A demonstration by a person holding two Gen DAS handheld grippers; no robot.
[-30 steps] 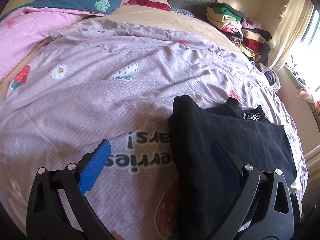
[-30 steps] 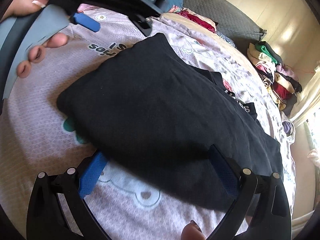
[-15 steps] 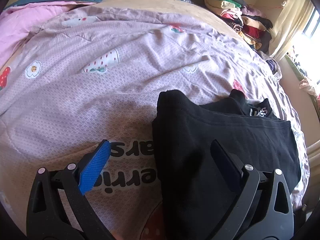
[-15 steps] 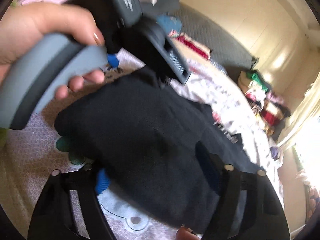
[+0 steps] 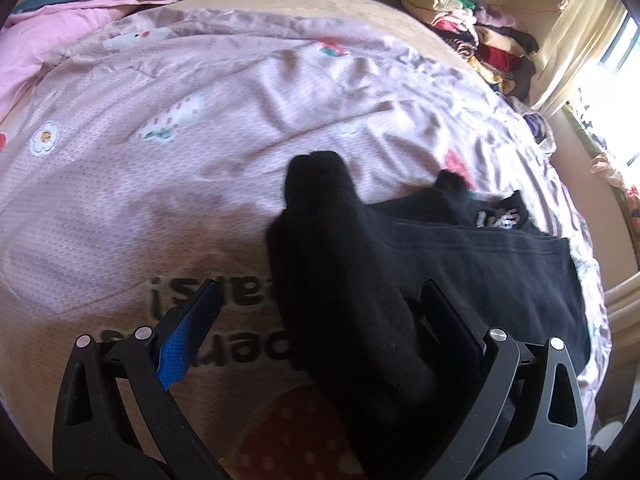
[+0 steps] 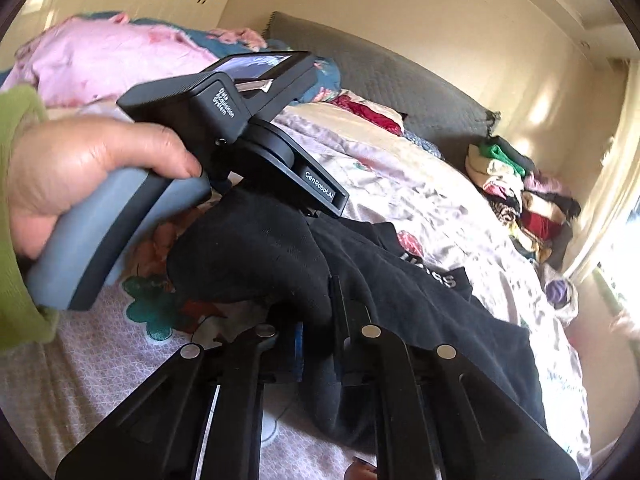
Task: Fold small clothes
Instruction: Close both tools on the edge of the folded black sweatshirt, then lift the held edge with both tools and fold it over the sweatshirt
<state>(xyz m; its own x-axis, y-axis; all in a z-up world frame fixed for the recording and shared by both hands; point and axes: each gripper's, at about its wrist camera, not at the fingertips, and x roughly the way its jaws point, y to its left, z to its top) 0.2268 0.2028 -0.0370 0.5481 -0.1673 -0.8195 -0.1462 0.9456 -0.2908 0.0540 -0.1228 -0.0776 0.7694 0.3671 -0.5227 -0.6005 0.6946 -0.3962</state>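
Since a second ago your right gripper (image 6: 316, 344) has just closed its jaws on the near edge of the black garment (image 5: 460, 264) and lifted it into a raised fold off the bed (image 5: 200, 168); your left gripper (image 5: 320, 320) has crept in, jaws apart astride that fold, gripping nothing. Bed cover is quilted, wrinkled, printed pink; the garment on it is soft, light, matte knit, limp. I'd pinch doubled edges or corners, not single layers, since it sags and drags.
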